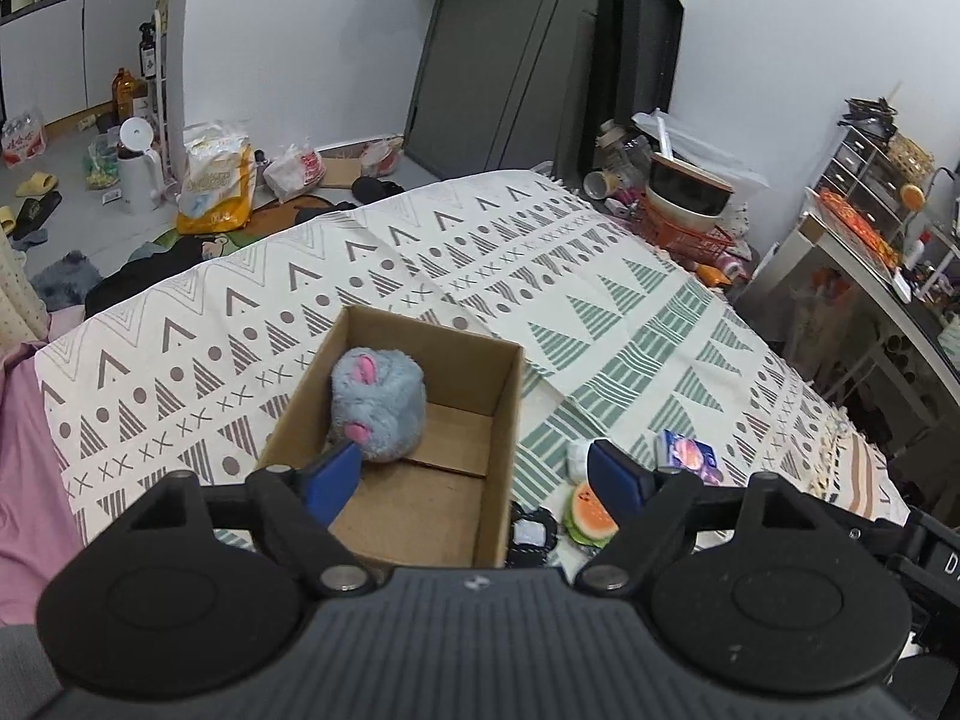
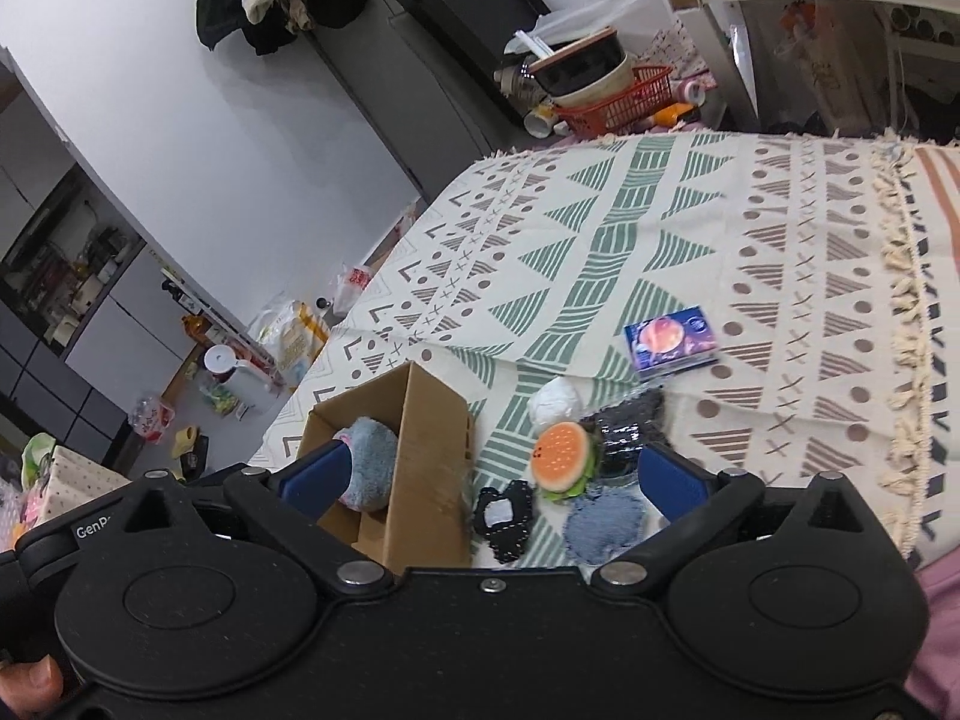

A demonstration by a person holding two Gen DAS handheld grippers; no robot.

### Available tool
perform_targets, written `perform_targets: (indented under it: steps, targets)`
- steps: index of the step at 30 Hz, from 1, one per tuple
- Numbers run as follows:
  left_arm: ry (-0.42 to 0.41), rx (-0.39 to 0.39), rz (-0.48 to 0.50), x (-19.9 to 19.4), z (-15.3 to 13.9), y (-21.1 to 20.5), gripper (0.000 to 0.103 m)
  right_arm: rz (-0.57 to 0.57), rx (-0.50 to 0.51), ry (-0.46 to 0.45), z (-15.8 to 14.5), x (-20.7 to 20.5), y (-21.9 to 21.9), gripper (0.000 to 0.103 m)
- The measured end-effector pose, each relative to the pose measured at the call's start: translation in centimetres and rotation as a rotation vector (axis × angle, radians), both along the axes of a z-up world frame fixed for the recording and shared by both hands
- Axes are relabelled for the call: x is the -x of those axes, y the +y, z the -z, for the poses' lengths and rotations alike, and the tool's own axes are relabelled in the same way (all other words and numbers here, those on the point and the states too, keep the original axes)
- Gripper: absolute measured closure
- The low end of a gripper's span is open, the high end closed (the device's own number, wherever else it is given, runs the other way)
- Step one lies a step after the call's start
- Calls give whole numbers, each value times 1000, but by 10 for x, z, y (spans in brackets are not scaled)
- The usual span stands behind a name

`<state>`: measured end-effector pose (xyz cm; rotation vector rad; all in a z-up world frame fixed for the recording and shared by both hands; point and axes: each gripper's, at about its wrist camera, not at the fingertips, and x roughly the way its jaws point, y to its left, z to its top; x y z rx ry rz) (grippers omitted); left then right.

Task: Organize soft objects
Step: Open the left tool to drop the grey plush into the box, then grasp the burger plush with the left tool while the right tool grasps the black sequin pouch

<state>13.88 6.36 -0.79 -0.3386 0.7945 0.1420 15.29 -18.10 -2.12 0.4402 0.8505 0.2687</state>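
An open cardboard box (image 1: pixel 504 408) (image 2: pixel 432 450) stands on the patterned cloth. Inside it lies a grey plush mouse (image 1: pixel 378 405) (image 2: pixel 372 462) with pink ears. My left gripper (image 1: pixel 474 474) hovers over the box's near end, open and holding nothing. Right of the box lie a burger-shaped soft toy (image 1: pixel 591 510) (image 2: pixel 564 456), a white crumpled ball (image 2: pixel 555 399), a black and white patch (image 2: pixel 504 513), a round denim patch (image 2: pixel 603 525), a dark sparkly piece (image 2: pixel 630 426) and a small purple packet (image 1: pixel 687 453) (image 2: pixel 672 339). My right gripper (image 2: pixel 492 480) is open above these items.
The patterned cloth (image 1: pixel 420 252) covers a bed with a tasselled edge (image 2: pixel 900 300) on the right. A red basket with bowls (image 1: pixel 690 210) (image 2: pixel 612 96) stands beyond the far edge. Bags, bottles and slippers litter the floor (image 1: pixel 150 174). A person's thumb (image 2: pixel 30 681) shows at lower left.
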Motion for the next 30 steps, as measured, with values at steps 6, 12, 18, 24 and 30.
perform_targets:
  steps: [6,12,18,24,30]
  targets:
    - [-14,-8,24,8,-5,-19,21,-2,21,-14,-5,9,-18,0]
    - [-12,-17,44,12,-5,-38,21,-6,44,-20,-6,15,-35,0]
    - [-5,-29,66,13,-3,-54,21,1,63,-16,-4,17,-49,0]
    - [6,-36,83,9,2,-68,21,6,79,-11,-2,14,-61,0]
    - [32,-36,110,3,11,-81,21,-4,94,-9,5,9,-68,0]
